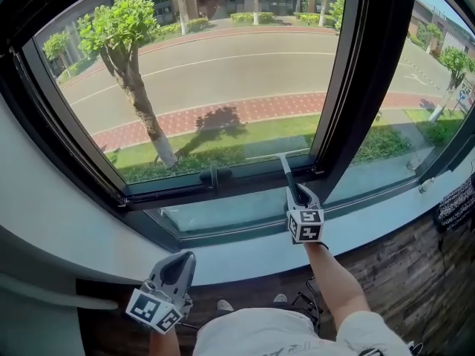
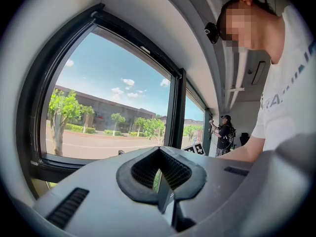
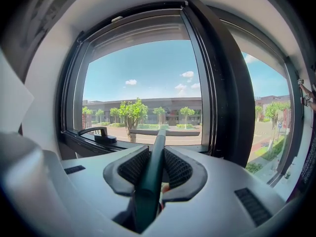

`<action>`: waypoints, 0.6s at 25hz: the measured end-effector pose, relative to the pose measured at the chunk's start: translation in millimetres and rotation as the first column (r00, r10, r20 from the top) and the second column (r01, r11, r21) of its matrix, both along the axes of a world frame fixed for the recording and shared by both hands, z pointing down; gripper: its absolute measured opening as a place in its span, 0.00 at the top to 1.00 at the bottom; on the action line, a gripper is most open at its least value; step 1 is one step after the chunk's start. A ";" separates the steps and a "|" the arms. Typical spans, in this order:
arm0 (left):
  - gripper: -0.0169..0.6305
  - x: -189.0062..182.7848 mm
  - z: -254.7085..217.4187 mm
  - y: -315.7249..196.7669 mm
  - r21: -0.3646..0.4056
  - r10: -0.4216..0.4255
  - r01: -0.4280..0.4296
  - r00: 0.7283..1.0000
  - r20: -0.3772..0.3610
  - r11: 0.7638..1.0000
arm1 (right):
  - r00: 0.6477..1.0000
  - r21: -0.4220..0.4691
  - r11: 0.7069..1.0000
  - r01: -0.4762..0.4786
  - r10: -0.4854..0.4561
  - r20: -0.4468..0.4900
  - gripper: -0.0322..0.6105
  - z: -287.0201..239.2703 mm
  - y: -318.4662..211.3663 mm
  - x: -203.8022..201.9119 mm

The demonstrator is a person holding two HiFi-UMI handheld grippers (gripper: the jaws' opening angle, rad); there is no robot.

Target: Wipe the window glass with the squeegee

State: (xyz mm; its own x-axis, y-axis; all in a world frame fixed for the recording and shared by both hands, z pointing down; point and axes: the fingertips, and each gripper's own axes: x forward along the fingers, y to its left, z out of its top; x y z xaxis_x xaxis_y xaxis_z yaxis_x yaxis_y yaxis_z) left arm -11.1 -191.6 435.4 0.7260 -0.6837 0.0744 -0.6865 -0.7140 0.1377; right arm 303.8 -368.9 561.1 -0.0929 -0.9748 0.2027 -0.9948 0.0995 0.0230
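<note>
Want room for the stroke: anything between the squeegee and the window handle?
Nothing: in the right gripper view, only bare glass and black frame separate the squeegee from the window handle.

**Surface finishes at the window**

Window glass clear and glossy; frame dark, matt, metal-like; squeegee handle smooth dark-green plastic; right gripper matt grey plastic shell, ribbed black pads; floor dark grained wood.

The window handle left, dark mullion right flank the squeegee; glass above lies free.
</note>
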 end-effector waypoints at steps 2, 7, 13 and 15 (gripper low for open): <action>0.95 1.0 0.7 -1.1 0.001 0.004 -0.004 1.000 -0.001 1.000 | 1.000 -0.005 1.000 0.000 0.000 0.002 0.79 5.3 -0.7 -0.4; 0.95 1.7 3.3 -3.1 -0.004 0.000 0.000 1.000 -0.004 1.000 | 1.000 -0.003 1.000 0.007 -0.007 0.003 0.79 8.4 -3.1 0.8; 0.95 -1.8 4.5 -4.2 -0.010 0.006 -0.006 1.000 -0.002 1.000 | 0.999 -0.028 1.000 -0.002 0.003 0.038 0.79 20.3 11.5 -0.8; 0.95 -4.4 3.4 -5.2 -0.002 -0.001 0.001 1.000 -0.001 1.000 | 0.998 -0.010 1.000 -0.008 0.009 0.058 0.79 11.8 23.3 -2.1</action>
State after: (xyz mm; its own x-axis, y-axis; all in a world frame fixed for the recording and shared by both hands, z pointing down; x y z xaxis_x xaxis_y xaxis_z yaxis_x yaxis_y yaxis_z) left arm -15.5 -196.8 438.8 0.7253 -0.6843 0.0754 -0.6872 -0.7129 0.1399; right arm 301.7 -345.7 573.0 -0.0966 -0.9737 0.2065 -0.9952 0.0912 -0.0353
